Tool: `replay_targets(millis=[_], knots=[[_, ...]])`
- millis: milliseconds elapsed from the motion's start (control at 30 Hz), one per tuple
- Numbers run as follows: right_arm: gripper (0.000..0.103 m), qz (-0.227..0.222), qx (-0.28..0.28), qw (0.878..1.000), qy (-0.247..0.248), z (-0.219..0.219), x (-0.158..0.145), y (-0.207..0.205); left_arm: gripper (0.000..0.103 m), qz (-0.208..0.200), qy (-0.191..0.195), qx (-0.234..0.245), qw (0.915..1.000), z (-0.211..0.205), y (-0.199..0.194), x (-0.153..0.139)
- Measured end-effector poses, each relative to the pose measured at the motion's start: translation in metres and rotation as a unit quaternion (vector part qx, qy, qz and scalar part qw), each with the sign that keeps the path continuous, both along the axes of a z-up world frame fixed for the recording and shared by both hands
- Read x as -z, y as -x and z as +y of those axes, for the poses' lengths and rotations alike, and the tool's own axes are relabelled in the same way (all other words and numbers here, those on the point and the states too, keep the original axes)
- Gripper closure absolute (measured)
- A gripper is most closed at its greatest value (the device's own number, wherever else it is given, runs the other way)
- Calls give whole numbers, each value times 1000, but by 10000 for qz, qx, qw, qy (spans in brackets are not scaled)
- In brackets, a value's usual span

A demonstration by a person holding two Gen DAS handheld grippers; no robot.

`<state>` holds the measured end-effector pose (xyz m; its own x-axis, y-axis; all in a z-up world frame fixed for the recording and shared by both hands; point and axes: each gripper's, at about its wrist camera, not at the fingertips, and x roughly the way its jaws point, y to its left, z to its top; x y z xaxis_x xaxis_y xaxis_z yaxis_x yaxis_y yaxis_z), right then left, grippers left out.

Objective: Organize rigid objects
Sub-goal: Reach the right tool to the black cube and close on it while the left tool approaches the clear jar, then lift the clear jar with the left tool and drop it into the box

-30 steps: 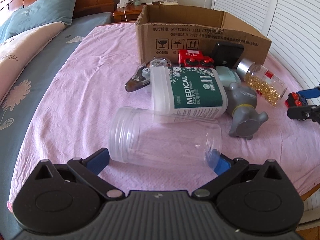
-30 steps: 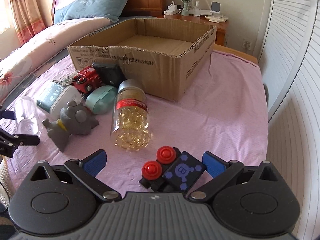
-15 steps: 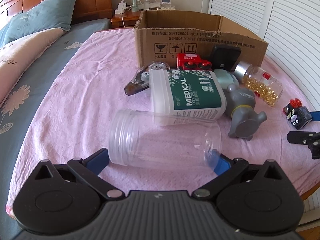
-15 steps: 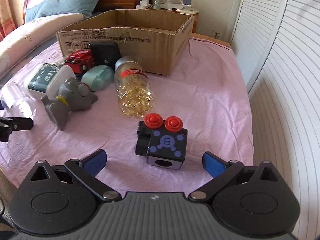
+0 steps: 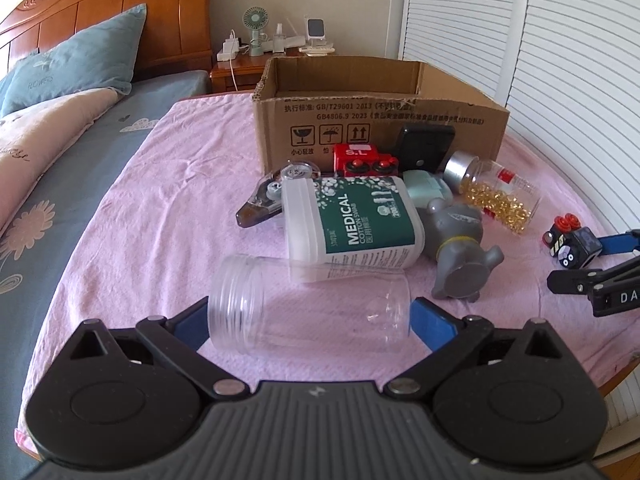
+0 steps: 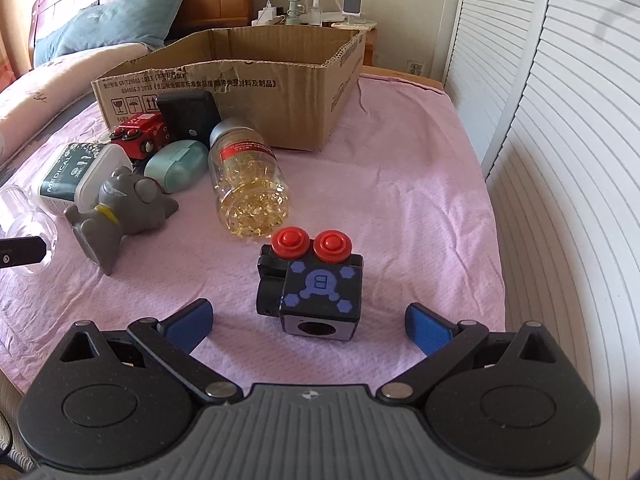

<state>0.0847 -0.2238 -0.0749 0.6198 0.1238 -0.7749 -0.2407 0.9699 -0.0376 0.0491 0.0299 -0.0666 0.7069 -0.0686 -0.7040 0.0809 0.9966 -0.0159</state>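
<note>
A clear plastic jar (image 5: 308, 304) lies on its side between the blue pads of my left gripper (image 5: 310, 320), which is open around it. A black and blue toy cube with two red buttons (image 6: 312, 284) stands on the pink cloth between the pads of my right gripper (image 6: 306, 322), which is open and not touching it. The cube also shows in the left wrist view (image 5: 572, 240). An open cardboard box (image 6: 248, 80) stands behind the pile.
Between the jar and the box lie a medical cotton swab tub (image 5: 352, 224), a grey toy figure (image 5: 456, 248), a bottle of golden capsules (image 6: 248, 184), a red toy (image 5: 364, 160), a mint case (image 6: 176, 164), a black case (image 5: 424, 144) and a tape dispenser (image 5: 268, 196). Shuttered doors (image 6: 560, 160) stand at the right.
My right gripper has drawn back from the toy cube, which now stands upright in front of it. My left gripper has risen slightly, still around the clear jar.
</note>
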Motion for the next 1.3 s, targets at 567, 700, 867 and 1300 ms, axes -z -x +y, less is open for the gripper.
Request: replay_targets(millis=[567,700,867,1300], knots=[[46,-111,107,9998,159,9,-9,-5,12,84,105,104,9999,8,-6,-4],[47,-102,70,9997,213,11,-11,-3,12,142,110,287,9994,11,-9,-8],[47,-155,35,9997,162,8,-22,-1,12,247,-23,530,9983,14,-11,-16],[47,-493,-453,9978,11,20,-80,-14,12,266,8,1057,9940,24,-44,-69]])
